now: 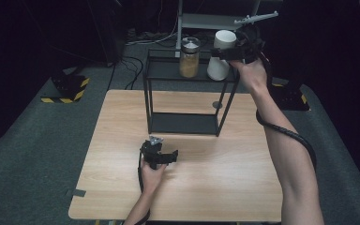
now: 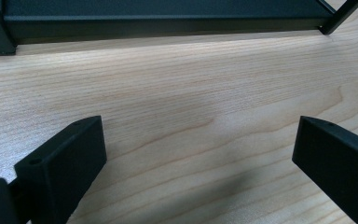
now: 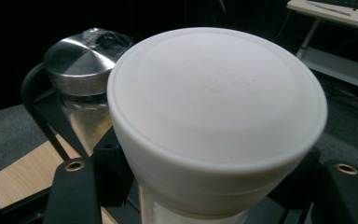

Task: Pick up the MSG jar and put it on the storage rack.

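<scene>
A white container with a wide white lid [image 1: 218, 69] [image 3: 216, 107] stands at the right end of the black rack's top shelf [image 1: 164, 69]. My right gripper [image 1: 219, 55] [image 3: 209, 189] is shut on it just under the lid, one black finger [image 3: 72, 191] on each side. Beside it on the same shelf stands a glass jar with a metal lid [image 1: 189, 58] [image 3: 77, 65] holding tan contents. My left gripper [image 1: 173, 154] [image 2: 198, 135] rests on the wooden table [image 1: 215, 187] in front of the rack, open, with nothing but bare wood between its fingers.
The rack's lower shelf [image 1: 183, 123] [image 2: 168, 21] is bare. A small grey disc [image 1: 217, 104] lies on the table by the rack's right legs. A light shelf unit [image 1: 215, 18] stands behind the table. Yellow-black striped bases [image 1: 68, 91] sit on the floor.
</scene>
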A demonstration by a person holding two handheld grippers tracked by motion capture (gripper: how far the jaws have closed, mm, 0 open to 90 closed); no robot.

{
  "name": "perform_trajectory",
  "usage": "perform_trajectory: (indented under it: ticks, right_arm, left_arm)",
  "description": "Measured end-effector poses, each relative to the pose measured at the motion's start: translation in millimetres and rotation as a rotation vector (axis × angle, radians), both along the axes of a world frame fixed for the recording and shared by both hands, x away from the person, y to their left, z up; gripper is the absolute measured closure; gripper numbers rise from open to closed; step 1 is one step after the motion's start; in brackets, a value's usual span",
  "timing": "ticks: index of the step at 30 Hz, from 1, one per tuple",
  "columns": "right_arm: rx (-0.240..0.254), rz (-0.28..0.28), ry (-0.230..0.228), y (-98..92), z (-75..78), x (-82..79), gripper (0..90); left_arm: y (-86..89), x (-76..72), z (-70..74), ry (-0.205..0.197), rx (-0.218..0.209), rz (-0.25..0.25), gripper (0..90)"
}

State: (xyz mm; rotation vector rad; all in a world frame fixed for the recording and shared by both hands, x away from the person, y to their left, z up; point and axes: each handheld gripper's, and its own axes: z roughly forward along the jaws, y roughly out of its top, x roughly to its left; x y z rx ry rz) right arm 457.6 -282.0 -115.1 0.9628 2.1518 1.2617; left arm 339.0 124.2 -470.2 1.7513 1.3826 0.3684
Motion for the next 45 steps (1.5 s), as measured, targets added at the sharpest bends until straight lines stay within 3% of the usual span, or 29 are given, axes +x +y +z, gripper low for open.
perform_trajectory:
  ticks: [40, 45]
  right_arm:
    - [-0.005, -0.029, -0.009, 8.8, -2.1, 1.6, 34.0]
    - [-0.005, -0.028, -0.014, 9.8, -4.3, 1.3, 26.9]
  left_arm:
    - [-2.6, -0.1, 0.9, 0.000, 0.014, 0.001, 2.9]
    - [-2.2, 0.0, 0.9, 0.000, 0.013, 0.000, 2.8]
